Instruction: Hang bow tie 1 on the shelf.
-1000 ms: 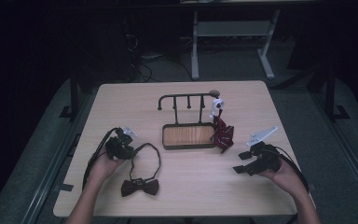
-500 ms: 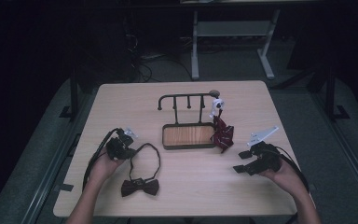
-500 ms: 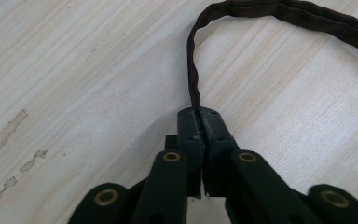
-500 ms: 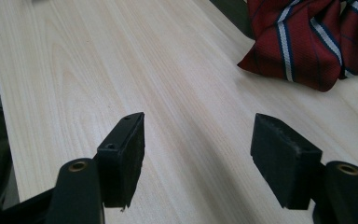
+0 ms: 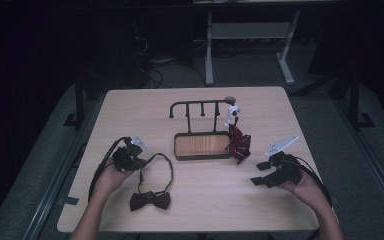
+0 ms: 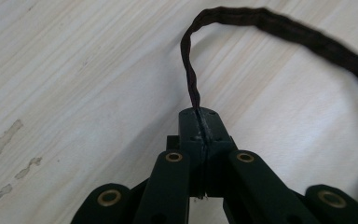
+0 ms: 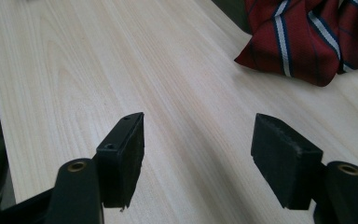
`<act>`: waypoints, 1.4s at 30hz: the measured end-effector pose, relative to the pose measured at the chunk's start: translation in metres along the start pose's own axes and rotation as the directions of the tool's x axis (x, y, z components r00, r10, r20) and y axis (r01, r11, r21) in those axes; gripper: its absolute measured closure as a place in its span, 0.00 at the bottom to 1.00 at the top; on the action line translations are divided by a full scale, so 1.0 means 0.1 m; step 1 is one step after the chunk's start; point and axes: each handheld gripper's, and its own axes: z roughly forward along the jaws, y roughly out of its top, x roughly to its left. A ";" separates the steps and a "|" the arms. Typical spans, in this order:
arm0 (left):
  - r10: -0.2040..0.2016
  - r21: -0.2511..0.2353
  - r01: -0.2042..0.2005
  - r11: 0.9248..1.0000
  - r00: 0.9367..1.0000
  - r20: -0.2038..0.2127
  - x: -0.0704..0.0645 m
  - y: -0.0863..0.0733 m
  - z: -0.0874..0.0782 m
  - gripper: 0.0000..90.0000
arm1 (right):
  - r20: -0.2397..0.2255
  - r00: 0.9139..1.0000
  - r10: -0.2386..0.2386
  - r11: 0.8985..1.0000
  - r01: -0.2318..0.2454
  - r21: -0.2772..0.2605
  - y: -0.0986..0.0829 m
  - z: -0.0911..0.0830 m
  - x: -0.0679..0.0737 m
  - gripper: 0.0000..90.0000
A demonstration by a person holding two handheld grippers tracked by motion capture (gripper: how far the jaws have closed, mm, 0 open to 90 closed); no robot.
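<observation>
Left tongs (image 5: 142, 162) clamped on the strap (image 6: 192, 79) of the bow tie (image 5: 150, 200), which lies on the surface (image 5: 130, 107) near its front edge; centre, rack (image 5: 202, 135) with a striped tie (image 5: 238, 142) hanging; right tongs (image 5: 260, 172) apart, holding nothing.

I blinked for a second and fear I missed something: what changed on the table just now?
Hardly anything. The left claw stays shut on the strap of the bow tie, in much the same spot. The right claw still rests open near the striped tie. The rack and tray have not moved.
</observation>
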 end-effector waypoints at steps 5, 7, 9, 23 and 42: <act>-0.016 -0.057 0.018 0.998 0.999 0.044 -0.03 0.00 -0.09 0.99 | 0.000 1.000 0.000 1.000 0.000 0.001 0.00 0.00 0.00 0.38; -0.010 -0.065 0.014 0.998 0.998 0.060 -0.04 0.00 -0.11 0.99 | 0.000 1.000 0.000 1.000 0.000 0.000 -0.01 0.00 0.00 0.38; -0.007 -0.071 0.011 0.997 0.998 0.066 -0.06 0.02 -0.13 0.99 | -0.002 1.000 0.003 1.000 -0.003 -0.003 -0.01 0.00 -0.01 0.38; 0.060 -0.117 -0.048 0.992 0.993 0.102 -0.20 0.07 -0.36 1.00 | 0.006 1.000 0.009 1.000 -0.009 -0.002 -0.03 -0.03 -0.03 0.38; 0.168 -0.130 -0.152 0.980 0.979 0.120 -0.37 0.30 -0.68 1.00 | 0.005 1.000 0.021 1.000 -0.021 -0.017 -0.05 -0.10 -0.06 0.37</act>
